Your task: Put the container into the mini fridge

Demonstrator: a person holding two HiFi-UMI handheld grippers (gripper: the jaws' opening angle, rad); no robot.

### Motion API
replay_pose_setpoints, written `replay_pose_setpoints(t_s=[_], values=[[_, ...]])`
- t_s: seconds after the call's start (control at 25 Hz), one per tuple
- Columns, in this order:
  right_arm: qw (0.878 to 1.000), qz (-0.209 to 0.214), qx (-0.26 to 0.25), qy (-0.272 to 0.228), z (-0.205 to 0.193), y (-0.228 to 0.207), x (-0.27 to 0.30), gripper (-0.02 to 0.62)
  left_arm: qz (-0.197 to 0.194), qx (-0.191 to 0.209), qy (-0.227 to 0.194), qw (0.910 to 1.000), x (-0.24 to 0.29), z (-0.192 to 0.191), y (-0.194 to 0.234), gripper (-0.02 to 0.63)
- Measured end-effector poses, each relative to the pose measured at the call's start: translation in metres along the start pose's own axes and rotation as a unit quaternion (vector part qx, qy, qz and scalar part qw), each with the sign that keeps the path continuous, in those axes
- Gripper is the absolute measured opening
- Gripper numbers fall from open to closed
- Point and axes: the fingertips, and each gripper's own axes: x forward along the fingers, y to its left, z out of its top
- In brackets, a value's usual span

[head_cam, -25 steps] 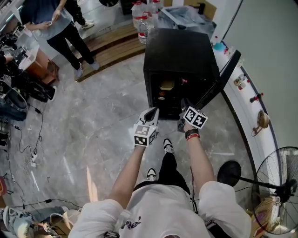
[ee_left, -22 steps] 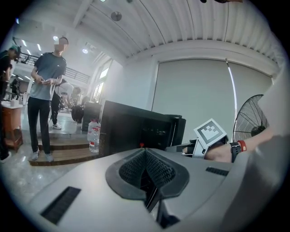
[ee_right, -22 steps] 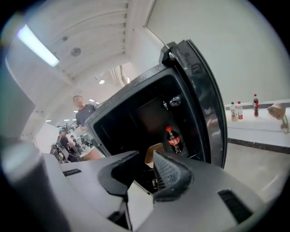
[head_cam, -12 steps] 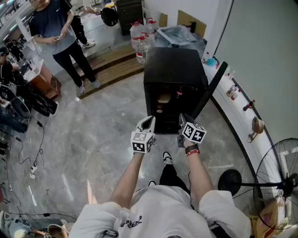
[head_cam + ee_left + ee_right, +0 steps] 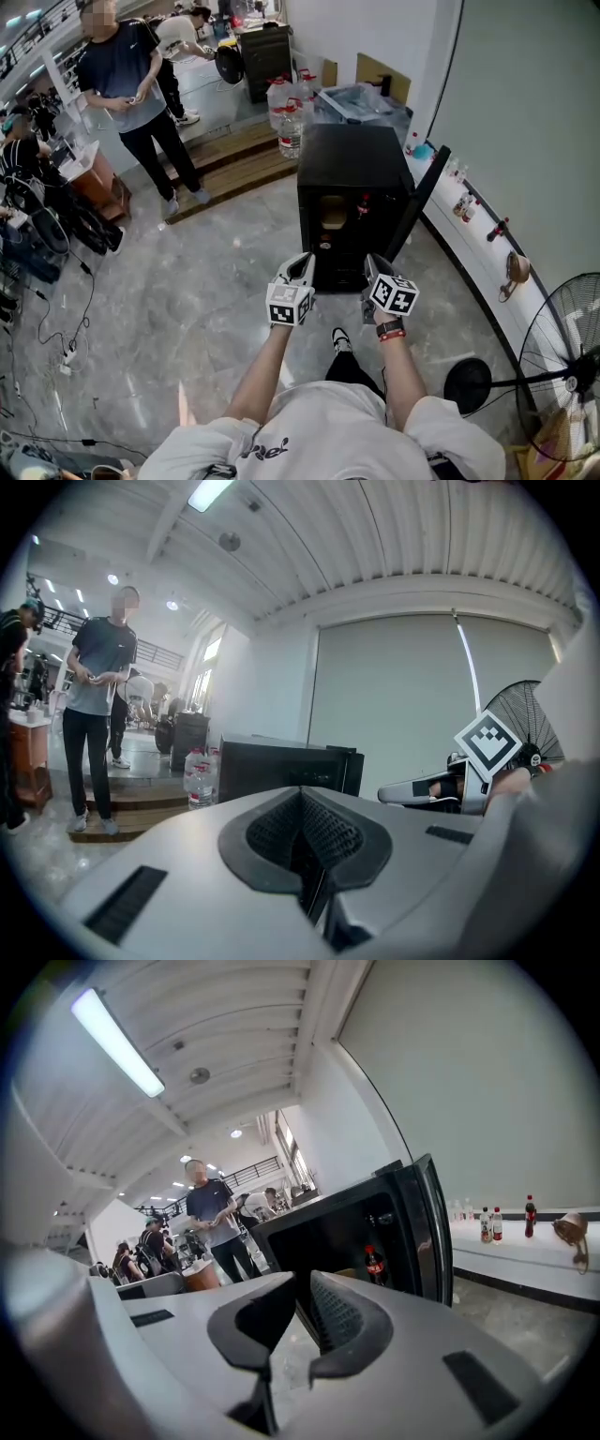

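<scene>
left tongs [image 5: 302,264]: jaws pressed together, nothing between them. right tongs [image 5: 373,266]: jaws narrow, with a small gap showing between the pads; they have just been closing, and nothing is between them. i hold both tongs side by side in front of my chest, well apart from the black box-shaped mini fridge [image 5: 354,155] and pointed toward it.

the mini fridge stands on the grey marbled floor [image 5: 187,281]. its black door [image 5: 419,199] is swung open to the right. the tan container [image 5: 333,214] sits inside the mini fridge on an upper shelf, toward the left of the opening. a dark cola bottle with a red label [image 5: 364,208] stands upright just to the right of the tan container, inside the same opening.

behind the mini fridge stand clear plastic water jugs [image 5: 287,120]. to the right, a white surface along the wall [image 5: 473,267] carries small bottles. a black standing fan [image 5: 562,342] stands at the far right. a person in a dark t-shirt [image 5: 127,89] stands on the floor at the upper left.
</scene>
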Motion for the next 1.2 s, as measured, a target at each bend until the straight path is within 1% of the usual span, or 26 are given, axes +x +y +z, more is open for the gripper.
replay_pose_setpoints(t_s=[0.12,0.32,0.44,0.52,0.72,0.92,1.2], values=[[1.0,0.002,-0.003,-0.006,0.003,0.01,-0.018,0.055,-0.004,0.005,-0.007,1.0,-0.012,0.004,-0.008,0.02],[0.999,-0.006,-0.03,-0.017,0.005,0.029,-0.048,0.04,-0.014,0.015,-0.021,0.9996,-0.034,0.02,-0.02,0.02],[0.998,-0.003,-0.041,-0.036,0.015,0.043,-0.048,0.028,-0.01,0.029,-0.038,0.9988,-0.042,0.036,-0.012,0.02],[0.998,-0.003,-0.041,-0.046,0.022,0.044,-0.05,0.018,-0.011,0.034,-0.045,0.9984,-0.041,0.043,-0.013,0.02],[0.997,-0.013,-0.044,-0.057,0.019,0.03,-0.062,0.015,-0.018,0.035,-0.042,0.9983,-0.036,0.032,-0.028,0.02],[0.995,-0.031,-0.07,-0.069,0.021,0.03,-0.07,0.014,-0.015,0.034,-0.045,0.9983,-0.039,0.03,-0.027,0.02],[0.992,-0.037,-0.089,-0.079,0.028,0.031,-0.07,0.014,-0.012,0.033,-0.045,0.9984,-0.035,0.031,-0.023,0.02]])
